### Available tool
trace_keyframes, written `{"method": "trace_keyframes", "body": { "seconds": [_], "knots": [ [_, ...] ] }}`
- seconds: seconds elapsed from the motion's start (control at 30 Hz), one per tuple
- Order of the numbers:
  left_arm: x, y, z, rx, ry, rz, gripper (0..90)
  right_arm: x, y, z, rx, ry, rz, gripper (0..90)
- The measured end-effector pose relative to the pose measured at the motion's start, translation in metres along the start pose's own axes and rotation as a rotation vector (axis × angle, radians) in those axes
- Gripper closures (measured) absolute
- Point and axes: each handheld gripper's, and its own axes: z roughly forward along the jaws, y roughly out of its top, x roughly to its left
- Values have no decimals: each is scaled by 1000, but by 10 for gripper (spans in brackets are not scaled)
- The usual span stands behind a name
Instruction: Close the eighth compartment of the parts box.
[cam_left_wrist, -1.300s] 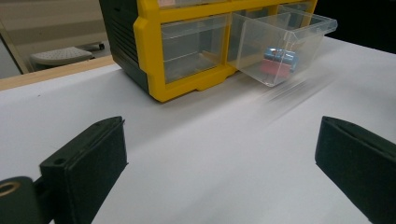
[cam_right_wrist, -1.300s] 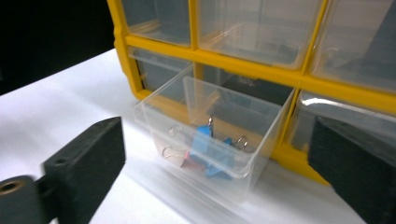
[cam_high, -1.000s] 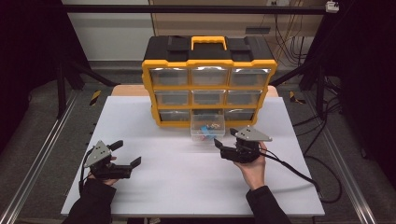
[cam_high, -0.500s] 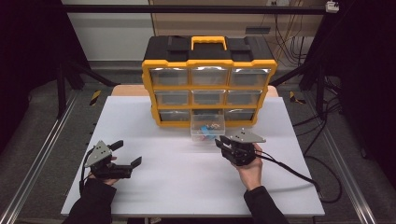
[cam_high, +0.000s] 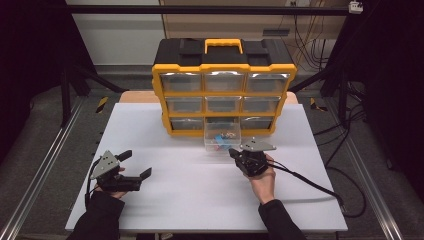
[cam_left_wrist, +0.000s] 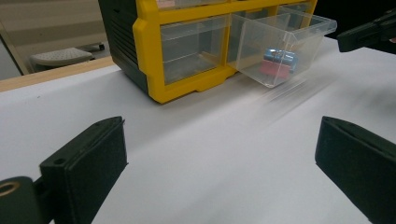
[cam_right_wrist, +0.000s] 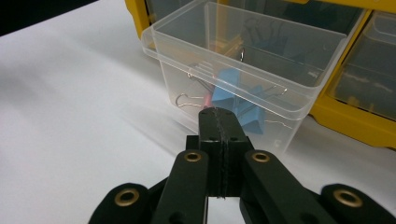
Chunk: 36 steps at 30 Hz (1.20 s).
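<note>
Now right gripper (cam_high: 234, 153) low, jaws together, facing drawer (cam_high: 221, 140)

Lab test rig, not a home. White table (cam_high: 200, 200) framed by black metal struts (cam_high: 210, 9), yellow parts organizer (cam_high: 223, 90) at the table's back edge, cables (cam_high: 305, 30) hanging behind the organizer, hazard tape (cam_high: 102, 104) on the floor left of it.

White table (cam_high: 165, 200): yellow-and-black drawer organizer (cam_high: 223, 85) sits at far centre edge; its clear bottom-middle drawer (cam_high: 222, 141) is pulled out onto the tabletop, just before it.
</note>
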Motion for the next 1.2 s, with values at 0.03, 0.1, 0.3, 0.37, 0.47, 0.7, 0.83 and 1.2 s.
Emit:
{"method": "trace_keyframes", "body": {
  "seconds": [0.03, 0.1, 0.3, 0.37, 0.47, 0.7, 0.83, 1.2],
  "knots": [
    [0, 0, 0, 1, 1, 1, 13, 0, 0, 2, 7, -4, 2, 900],
    [0, 0, 0, 3, 3, 1, 13, -1, -1, 6, 13, -6, -6, 900],
    [1, -1, 0, 2, 3, 1, 13, -3, -4, 18, 40, -20, -11, 900],
    [1, -1, -1, 0, 4, 0, 13, -3, -4, 21, 37, -20, 0, 900],
    [1, 0, -1, 0, 4, 0, 13, -5, -4, 24, 37, -29, -11, 900],
    [1, -1, -1, 2, 4, 1, 13, -7, -3, 28, 28, -34, -2, 900],
    [1, 0, -1, 1, 5, 1, 13, -7, -2, 31, 25, -30, -5, 900],
    [1, 0, -1, 0, 4, 1, 14, -4, 3, 40, 23, -40, -25, 900]
  ]
}}
